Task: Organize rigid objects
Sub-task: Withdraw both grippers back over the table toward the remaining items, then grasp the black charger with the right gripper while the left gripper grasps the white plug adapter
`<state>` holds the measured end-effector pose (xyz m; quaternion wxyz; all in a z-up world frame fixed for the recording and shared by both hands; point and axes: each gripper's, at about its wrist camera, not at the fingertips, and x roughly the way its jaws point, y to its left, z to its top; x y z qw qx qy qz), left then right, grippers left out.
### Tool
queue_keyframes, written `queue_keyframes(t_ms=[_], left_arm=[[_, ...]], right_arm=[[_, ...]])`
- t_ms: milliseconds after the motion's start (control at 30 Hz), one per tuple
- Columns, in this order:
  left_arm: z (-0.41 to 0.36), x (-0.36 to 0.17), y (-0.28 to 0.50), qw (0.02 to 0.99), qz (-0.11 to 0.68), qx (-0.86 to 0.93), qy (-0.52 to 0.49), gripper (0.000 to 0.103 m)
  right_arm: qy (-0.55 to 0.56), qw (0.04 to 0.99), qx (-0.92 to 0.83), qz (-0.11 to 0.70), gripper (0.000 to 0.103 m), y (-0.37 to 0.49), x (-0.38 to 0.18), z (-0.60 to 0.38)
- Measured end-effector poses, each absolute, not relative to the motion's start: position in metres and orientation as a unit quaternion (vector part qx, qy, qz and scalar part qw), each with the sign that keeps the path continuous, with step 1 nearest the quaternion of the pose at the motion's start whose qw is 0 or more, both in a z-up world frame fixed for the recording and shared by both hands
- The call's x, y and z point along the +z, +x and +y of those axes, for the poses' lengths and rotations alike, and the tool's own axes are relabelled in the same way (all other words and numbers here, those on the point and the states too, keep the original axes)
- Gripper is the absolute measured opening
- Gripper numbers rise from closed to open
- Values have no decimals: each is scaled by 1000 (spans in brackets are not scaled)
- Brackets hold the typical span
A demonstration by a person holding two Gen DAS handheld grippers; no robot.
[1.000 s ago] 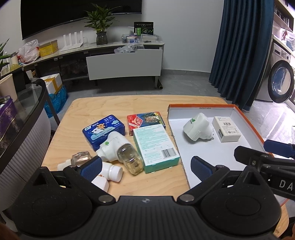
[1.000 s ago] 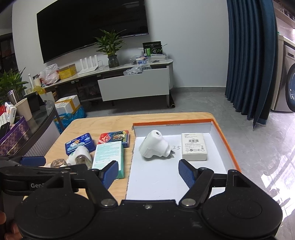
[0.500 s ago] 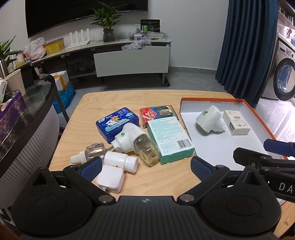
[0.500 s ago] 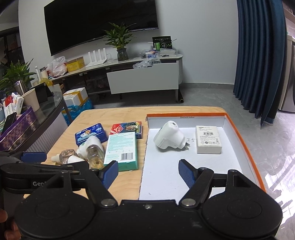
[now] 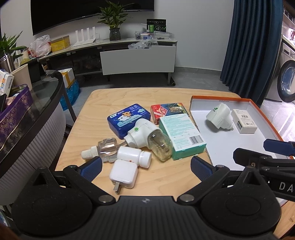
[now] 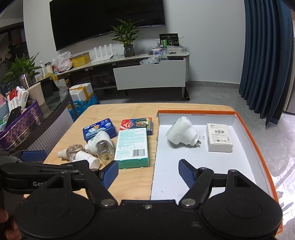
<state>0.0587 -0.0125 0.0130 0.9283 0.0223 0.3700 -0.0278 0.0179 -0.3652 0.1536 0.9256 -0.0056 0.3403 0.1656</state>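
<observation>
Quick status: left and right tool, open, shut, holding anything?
Left tool: open, holding nothing.
Right tool: open, holding nothing.

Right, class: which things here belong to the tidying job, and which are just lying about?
Job:
orange-rimmed tray
white plug, white box inside
teal box
blue tin
red box
pill bottle
charger

Lying about:
potted plant
television
curtain
</observation>
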Motion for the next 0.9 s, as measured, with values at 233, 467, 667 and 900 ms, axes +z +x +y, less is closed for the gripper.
queue_keyframes(t_ms=[233, 467, 667, 900], left_arm=[[2, 7, 52, 928, 371, -26, 17, 103], [20, -7, 39, 929, 367, -36, 25, 103], [33, -23, 41, 924, 380, -40, 17, 103], [42, -40, 63, 925, 377, -31, 37, 103]], right_arm=[[-1, 921, 175, 347, 85, 13, 146, -353], [-3, 914, 191, 357, 85, 0, 132, -341], [-10, 906, 203, 371, 85, -6, 119, -328], [-10, 904, 201, 378, 85, -14, 112, -332]])
